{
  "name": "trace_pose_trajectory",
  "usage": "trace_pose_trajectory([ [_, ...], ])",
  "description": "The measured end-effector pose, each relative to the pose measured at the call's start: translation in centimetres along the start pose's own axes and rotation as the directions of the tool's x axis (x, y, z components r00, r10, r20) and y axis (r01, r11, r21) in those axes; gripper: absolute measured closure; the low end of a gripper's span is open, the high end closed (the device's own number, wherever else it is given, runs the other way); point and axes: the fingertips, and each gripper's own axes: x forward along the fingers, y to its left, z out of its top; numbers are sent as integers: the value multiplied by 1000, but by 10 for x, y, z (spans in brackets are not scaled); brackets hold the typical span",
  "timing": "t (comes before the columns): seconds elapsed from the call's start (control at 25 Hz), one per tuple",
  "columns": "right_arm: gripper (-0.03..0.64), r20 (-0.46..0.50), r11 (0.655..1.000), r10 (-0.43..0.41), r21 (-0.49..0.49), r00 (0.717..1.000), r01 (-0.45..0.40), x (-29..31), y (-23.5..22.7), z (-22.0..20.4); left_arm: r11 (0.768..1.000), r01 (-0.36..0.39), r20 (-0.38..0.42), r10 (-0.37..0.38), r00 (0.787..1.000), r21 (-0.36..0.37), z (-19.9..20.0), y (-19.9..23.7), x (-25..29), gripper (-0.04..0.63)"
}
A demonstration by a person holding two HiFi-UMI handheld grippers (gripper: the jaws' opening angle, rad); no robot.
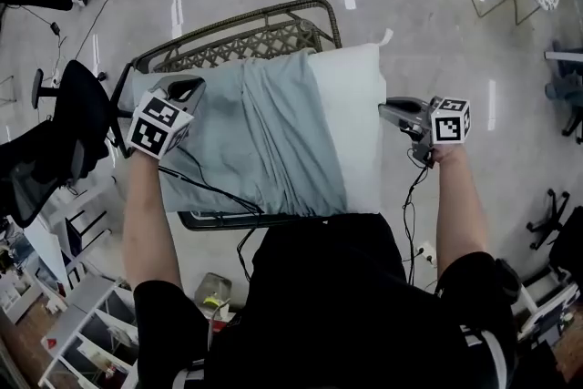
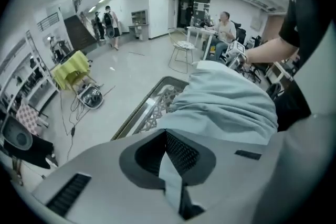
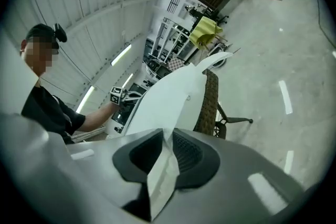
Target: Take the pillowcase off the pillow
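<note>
Left gripper [image 1: 185, 90] pinches pillowcase [image 1: 246, 132]; right gripper [image 1: 386, 110] pinches pillow [image 1: 353, 105]

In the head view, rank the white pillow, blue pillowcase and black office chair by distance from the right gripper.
1. white pillow, pinched in the fingers of the right gripper.
2. blue pillowcase, middle, over the pillow's left part.
3. black office chair, far left.

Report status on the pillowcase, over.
Left claw shut on pillowcase. Right claw shut on white pillow edge. Pillowcase partway off, end toward right claw bare. Both rest on wicker chair; nothing seen blocking the pull.
</note>
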Motion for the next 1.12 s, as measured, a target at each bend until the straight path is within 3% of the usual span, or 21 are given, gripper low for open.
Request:
trace_pose_trajectory([
  [0.08,513,-35,998,-60,-3,998,60,2,-9,0,998,-5,-31,7,1000,69,3,-11,18,573],
  [0.12,487,-27,997,-79,5,996,79,-1,-13,4,995,0,-60,7,998,104,2,-16,29,512],
  [0.2,375,46,996,-77,52,996,74,-11,-13,21,990,15,-98,-1,995,141,3,-21,48,476],
  [0.32,275,148,993,-47,114,988,30,-7,-6,49,991,50,-119,-35,992,123,2,-20,61,465],
  [0.44,154,98,992,-59,117,993,47,38,-12,51,992,107,-132,-98,986,66,-5,-20,68,474],
  [0.56,171,109,990,-56,135,992,41,78,-12,59,992,85,-184,-67,981,92,-15,-15,62,578],
  [0.68,332,175,993,-64,110,983,45,78,-3,73,992,24,-205,2,979,127,-26,-3,46,586],
  [0.76,381,194,993,-60,108,979,39,72,0,76,991,-13,-227,43,973,132,-42,7,32,589],
  [0.92,403,212,994,-49,106,976,27,63,1,83,997,-44,-216,56,975,61,-78,22,6,589],
  [1.12,410,215,996,-47,85,975,30,53,4,88,990,-87,-212,109,971,110,-103,30,-15,589],
])
